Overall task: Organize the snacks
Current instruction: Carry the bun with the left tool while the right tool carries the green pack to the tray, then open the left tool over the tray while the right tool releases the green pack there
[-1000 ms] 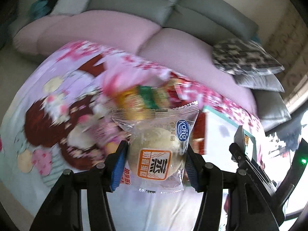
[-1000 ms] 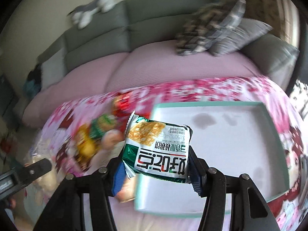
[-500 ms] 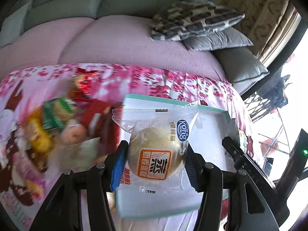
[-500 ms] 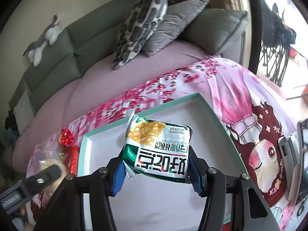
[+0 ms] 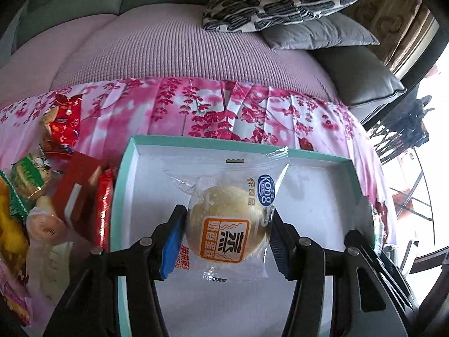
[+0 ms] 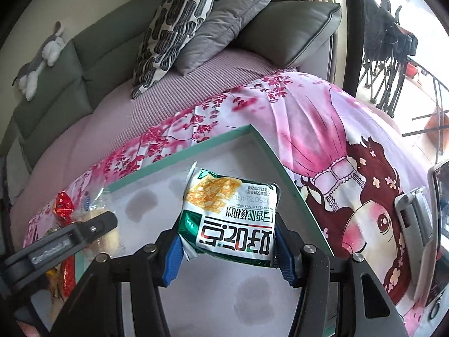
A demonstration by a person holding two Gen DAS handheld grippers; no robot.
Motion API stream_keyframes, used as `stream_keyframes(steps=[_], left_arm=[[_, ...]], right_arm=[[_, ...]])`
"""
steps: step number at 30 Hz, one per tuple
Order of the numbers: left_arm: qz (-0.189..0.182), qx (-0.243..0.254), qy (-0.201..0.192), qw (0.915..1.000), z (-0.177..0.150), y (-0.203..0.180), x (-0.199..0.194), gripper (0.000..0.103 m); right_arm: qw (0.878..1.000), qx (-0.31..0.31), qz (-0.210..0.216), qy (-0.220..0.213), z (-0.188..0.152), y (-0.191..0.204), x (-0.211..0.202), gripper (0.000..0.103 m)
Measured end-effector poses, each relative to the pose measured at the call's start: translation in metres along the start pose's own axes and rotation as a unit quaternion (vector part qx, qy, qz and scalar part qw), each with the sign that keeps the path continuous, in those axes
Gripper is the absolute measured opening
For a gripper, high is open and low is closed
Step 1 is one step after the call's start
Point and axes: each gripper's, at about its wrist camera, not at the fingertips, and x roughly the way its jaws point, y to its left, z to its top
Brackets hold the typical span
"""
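Both grippers have swung further over the teal tray (image 5: 123,185) since a moment ago; leftover snack pile (image 5: 36,191) sits just left of it on the pink cloth; left gripper (image 5: 224,230) clamped on a wrapped bun (image 5: 227,221); right gripper (image 6: 227,250) squeezing a green cracker pack (image 6: 233,216) above the tray's far corner

Clear-wrapped round pale bun (image 5: 227,224) with orange label and green-white cracker packet (image 6: 228,219), print upside down, both held above white teal-rimmed tray (image 5: 123,174), loose snack pile (image 5: 42,196) just beside tray's left edge on floral cloth.
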Motion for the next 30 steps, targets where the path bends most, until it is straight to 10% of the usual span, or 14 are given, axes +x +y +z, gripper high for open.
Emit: stream_keyframes(steps=[17,23,30], left_arm=[[0.005,-0.031,-0.002,0.9995,-0.010,0.016,-0.053,0.084],[0.070,-0.057,-0.047,0.9948,-0.019,0.051,-0.089,0.096],[0.148,-0.105,-0.092,0.9792,-0.049,0.115,-0.111,0.103]], right_arm=[[1.000,-0.001,-0.001,0.027,-0.002,0.003,0.003,0.072],[1.000,-0.002,0.003,0.027,-0.003,0.006,0.000,0.101],[1.000,-0.015,0.020,0.015,-0.005,0.018,-0.008,0.103]])
